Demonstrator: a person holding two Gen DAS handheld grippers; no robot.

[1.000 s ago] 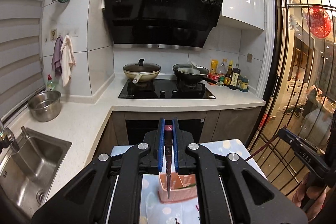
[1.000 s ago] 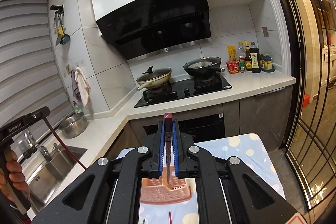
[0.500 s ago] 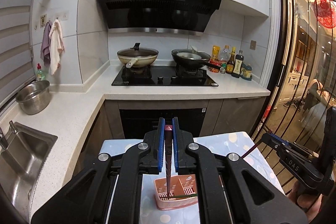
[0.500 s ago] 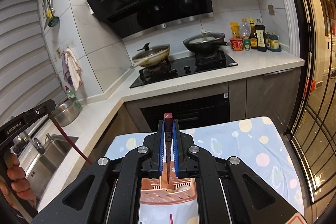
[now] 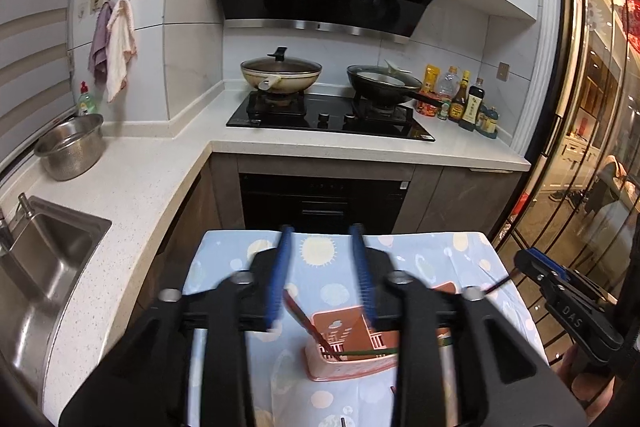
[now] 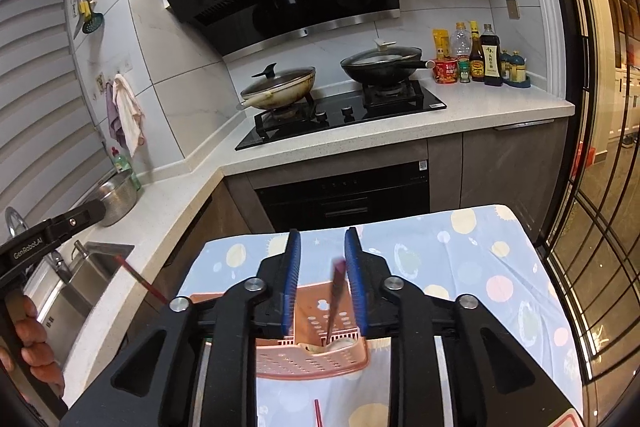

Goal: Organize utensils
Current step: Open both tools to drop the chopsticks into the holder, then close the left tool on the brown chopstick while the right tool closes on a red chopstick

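A pink slotted utensil basket point(image 5: 352, 351) stands on the table with the blue dotted cloth point(image 5: 320, 255); it also shows in the right wrist view point(image 6: 312, 359). My left gripper point(image 5: 322, 279) is open above it, and a dark red chopstick point(image 5: 308, 323) leans free in the basket. My right gripper point(image 6: 322, 279) is open above the basket, and a dark red chopstick point(image 6: 335, 299) stands tilted in it between the jaws, touching neither. A green chopstick point(image 5: 368, 351) lies across the basket.
More red chopsticks lie on the cloth near the bottom edge point(image 6: 317, 413). A counter with a sink point(image 5: 36, 267), a steel bowl point(image 5: 70, 147) and a hob with two pans point(image 5: 332, 107) runs behind the table. A glass door point(image 5: 592, 147) is at the right.
Both grippers have opened and let go of their chopsticks, which now rest in the basket. Both views have tilted down toward the table.
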